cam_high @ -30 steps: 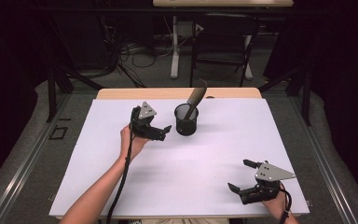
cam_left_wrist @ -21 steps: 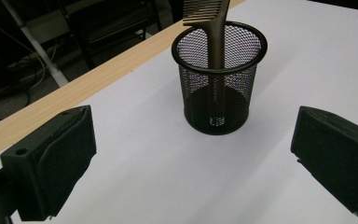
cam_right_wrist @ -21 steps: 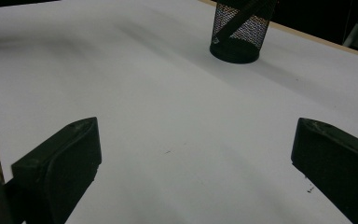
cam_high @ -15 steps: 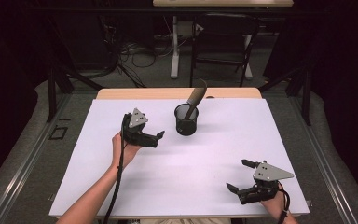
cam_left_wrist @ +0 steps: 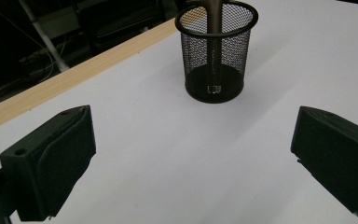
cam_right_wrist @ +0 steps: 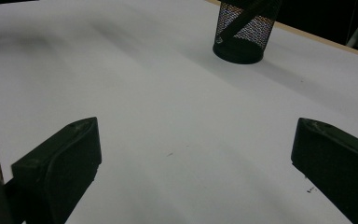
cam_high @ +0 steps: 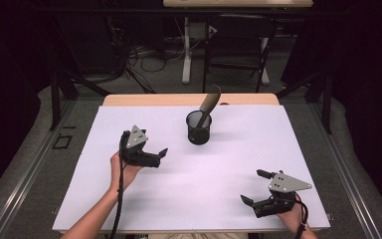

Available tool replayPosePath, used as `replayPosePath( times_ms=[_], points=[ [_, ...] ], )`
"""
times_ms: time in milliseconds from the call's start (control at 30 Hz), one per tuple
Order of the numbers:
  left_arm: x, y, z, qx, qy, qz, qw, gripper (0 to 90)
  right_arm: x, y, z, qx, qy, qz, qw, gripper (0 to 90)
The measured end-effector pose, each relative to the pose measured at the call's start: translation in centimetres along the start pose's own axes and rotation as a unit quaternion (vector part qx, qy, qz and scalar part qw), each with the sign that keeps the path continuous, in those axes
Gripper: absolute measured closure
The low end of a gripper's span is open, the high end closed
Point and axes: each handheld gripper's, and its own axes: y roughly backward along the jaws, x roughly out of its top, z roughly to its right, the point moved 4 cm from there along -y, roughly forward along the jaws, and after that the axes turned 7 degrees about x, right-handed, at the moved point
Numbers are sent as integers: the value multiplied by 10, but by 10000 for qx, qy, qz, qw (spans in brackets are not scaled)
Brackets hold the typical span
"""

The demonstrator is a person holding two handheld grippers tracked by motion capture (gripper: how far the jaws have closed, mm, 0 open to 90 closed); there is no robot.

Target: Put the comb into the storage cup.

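Note:
A black mesh cup [cam_high: 199, 129] stands upright on the white table top [cam_high: 214, 194], near the far middle. A brown handled tool [cam_high: 210, 102] leans out of it toward the far right. My left gripper [cam_high: 160, 156] hovers open to the left of the cup and nearer the person, with nothing between its jaws. In the left gripper view the cup [cam_left_wrist: 214, 51] sits ahead of that open gripper [cam_left_wrist: 193, 158], with the tool's handle [cam_left_wrist: 213, 32] inside it. My right gripper [cam_high: 255, 186] is open and empty near the front right edge. Its own view shows the cup [cam_right_wrist: 244, 35] far ahead of the right gripper [cam_right_wrist: 191, 163].
A bare wooden strip [cam_high: 159, 99] borders the table's far edge. Beyond it are a dark floor with cables [cam_high: 139, 59] and desk legs [cam_high: 186, 50]. Metal rails [cam_high: 40, 159] run along both sides of the table.
My left gripper has drawn back from beside the cup, moving left and toward the person. The right gripper has barely moved. Both stay open.

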Motion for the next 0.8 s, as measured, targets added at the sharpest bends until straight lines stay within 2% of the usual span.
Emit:
replayPosePath(
  times_ms=[400, 800],
  points=[
    [-13, 18, 6, -23, 14, 8, 10000, 0, 0, -1, 0, 13, -1, 0, 10000, 13],
    [-31, 36, 11, 62, -12, -52, 10000, 0, 0, -1, 0, 5, 3, -15, 10000, 14]
  ],
)
